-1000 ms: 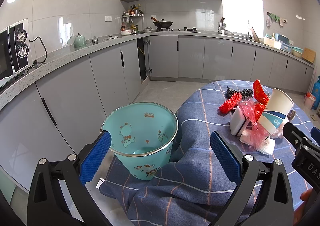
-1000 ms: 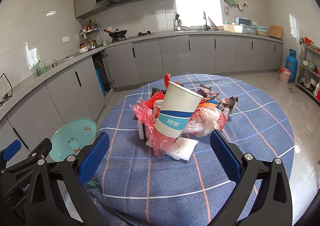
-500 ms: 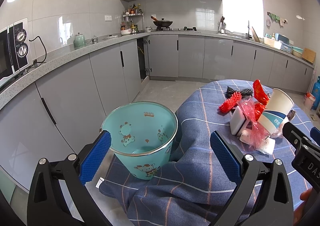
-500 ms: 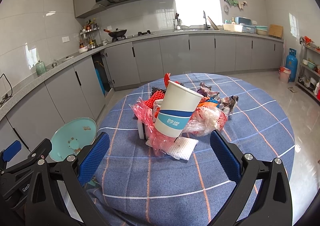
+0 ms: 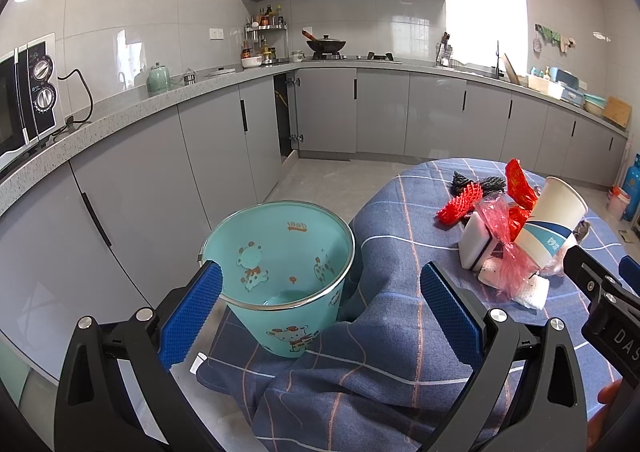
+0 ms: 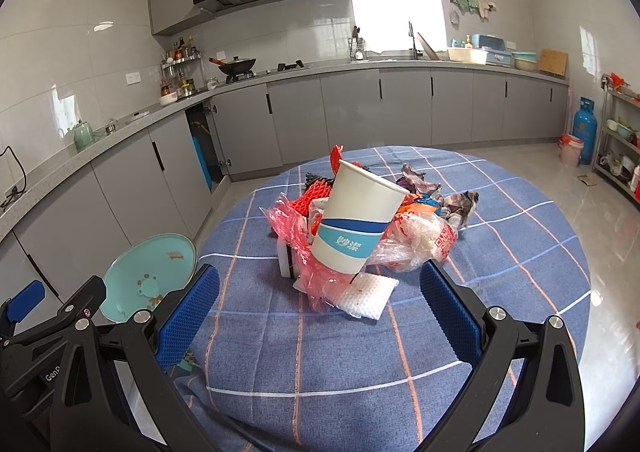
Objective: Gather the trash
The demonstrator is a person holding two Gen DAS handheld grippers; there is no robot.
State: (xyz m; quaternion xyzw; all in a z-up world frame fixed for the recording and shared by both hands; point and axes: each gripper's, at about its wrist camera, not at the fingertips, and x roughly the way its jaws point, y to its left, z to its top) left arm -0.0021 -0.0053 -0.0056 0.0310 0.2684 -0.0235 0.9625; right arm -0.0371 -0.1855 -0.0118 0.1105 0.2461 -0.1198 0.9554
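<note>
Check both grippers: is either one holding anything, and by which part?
Nothing is held. The left gripper is open, facing the teal bin; the right gripper is open, short of the paper cup.

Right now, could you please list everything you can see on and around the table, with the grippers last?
paper cup: one, white with blue band, tilted atop the trash pile
plastic bags: pink and clear, crumpled around the cup
foam net: one, red, behind the cup
sponge: one, white, front of pile
tablecloth: one, blue checked, over round table
bin: one, teal, beside table
left gripper: open, facing the bin
right gripper: open, facing the pile
</note>
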